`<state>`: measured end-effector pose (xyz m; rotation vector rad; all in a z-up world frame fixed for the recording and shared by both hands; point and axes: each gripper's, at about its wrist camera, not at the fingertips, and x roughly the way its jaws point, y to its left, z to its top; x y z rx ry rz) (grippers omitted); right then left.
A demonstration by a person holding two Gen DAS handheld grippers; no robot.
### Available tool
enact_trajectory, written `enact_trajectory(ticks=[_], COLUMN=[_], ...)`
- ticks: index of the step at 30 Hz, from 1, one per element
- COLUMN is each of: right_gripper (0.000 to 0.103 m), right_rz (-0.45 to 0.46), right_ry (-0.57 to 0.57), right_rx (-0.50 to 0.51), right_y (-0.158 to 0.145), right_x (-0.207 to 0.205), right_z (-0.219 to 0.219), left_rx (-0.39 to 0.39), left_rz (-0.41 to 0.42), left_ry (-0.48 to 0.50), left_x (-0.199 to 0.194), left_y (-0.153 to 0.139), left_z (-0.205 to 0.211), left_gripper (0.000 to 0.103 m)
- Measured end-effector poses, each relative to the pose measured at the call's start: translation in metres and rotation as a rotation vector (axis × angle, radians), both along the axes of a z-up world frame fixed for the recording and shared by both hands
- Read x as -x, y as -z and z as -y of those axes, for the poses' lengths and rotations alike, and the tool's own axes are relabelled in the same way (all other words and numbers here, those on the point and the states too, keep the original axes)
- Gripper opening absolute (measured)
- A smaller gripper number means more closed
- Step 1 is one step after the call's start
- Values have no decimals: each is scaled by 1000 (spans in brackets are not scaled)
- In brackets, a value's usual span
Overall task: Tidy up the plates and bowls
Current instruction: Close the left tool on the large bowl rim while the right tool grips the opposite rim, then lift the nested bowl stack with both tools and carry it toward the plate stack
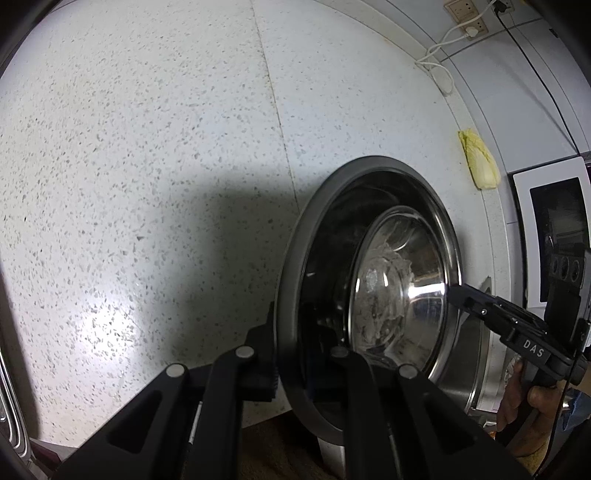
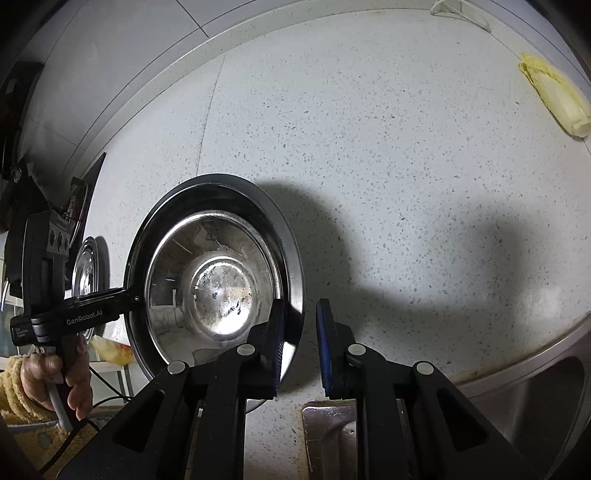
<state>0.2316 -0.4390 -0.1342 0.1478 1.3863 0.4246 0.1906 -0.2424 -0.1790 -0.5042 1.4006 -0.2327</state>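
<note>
A large dark-rimmed steel bowl (image 1: 317,229) with a smaller steel bowl (image 1: 399,288) nested inside hangs tilted over the speckled counter (image 1: 147,147), carried between both grippers. My left gripper (image 1: 295,343) is shut on the near rim, one finger outside and one inside the bowl. Across the bowl, my right gripper (image 1: 452,291) pinches the opposite rim. In the right wrist view the large bowl's rim (image 2: 295,273) runs between the fingers of the right gripper (image 2: 301,332), and the left gripper (image 2: 135,291) clamps the far rim.
A napa cabbage (image 2: 554,96) lies near the counter's back edge. A white appliance (image 1: 554,236) stands to the right, under wall sockets with cables (image 1: 461,22). A steel sink (image 2: 332,435) sits below the right gripper. Another steel bowl (image 2: 86,269) shows behind the left gripper.
</note>
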Motion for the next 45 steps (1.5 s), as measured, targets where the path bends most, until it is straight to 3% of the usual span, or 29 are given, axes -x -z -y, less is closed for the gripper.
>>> enact_trajectory(ticks=[5, 11, 17, 21, 25, 35, 45], right_gripper=[19, 19, 18, 18, 10, 10, 11], right_rz=[-7, 30, -6, -73, -76, -68, -34], right_ry=[6, -46, -13, -25, -12, -16, -16], right_rx=[-2, 127, 30, 2, -53, -72, -74], right_y=[0, -6, 2, 23, 30, 21, -1], right_x=[-3, 0, -5, -8, -11, -5, -12], right_z=[4, -16, -4, -8, -8, -10, -9], left_rx=[-3, -6, -1, 33, 46, 64, 64], left_rz=[-4, 0, 2, -13, -14, -19, 20], left_ry=[1, 7, 7, 2, -1, -15, -22], left_x=[-2, -3, -5, -6, -8, -12, -19], left_y=[-1, -2, -1, 1, 2, 2, -18], left_z=[-3, -4, -11, -16, -19, -30, -46], left_gripper=[9, 9, 8, 8, 8, 7, 6])
